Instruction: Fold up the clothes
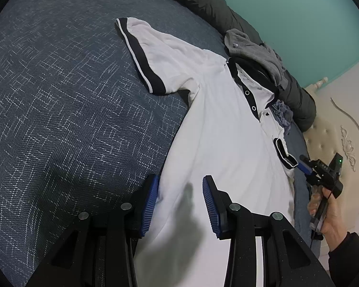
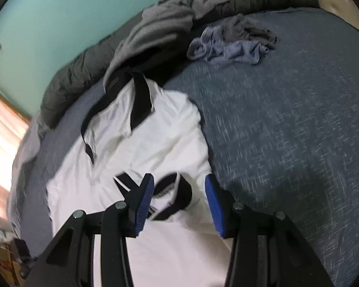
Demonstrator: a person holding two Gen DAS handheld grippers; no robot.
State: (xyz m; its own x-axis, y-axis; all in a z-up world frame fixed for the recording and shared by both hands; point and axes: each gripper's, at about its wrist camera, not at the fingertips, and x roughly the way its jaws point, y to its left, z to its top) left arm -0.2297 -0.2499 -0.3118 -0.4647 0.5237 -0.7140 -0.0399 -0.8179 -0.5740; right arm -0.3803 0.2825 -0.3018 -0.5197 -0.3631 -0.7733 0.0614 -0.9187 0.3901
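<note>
White polo shirt (image 1: 217, 129) spread on bed (image 1: 59, 110), one sleeve (image 2: 172, 191) folded inward. Left gripper (image 1: 180, 201) and right gripper (image 2: 178, 201): jaws spread, empty. Next: fold far sleeve (image 1: 141, 52).

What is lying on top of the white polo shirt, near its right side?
On the white polo shirt, its own black-cuffed sleeve is folded inward and lies on the body, between the open right gripper fingers. The fabric under that sleeve is covered.

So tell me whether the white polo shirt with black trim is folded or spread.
Partly folded: white polo shirt has one sleeve spread, the other turned inward.
</note>
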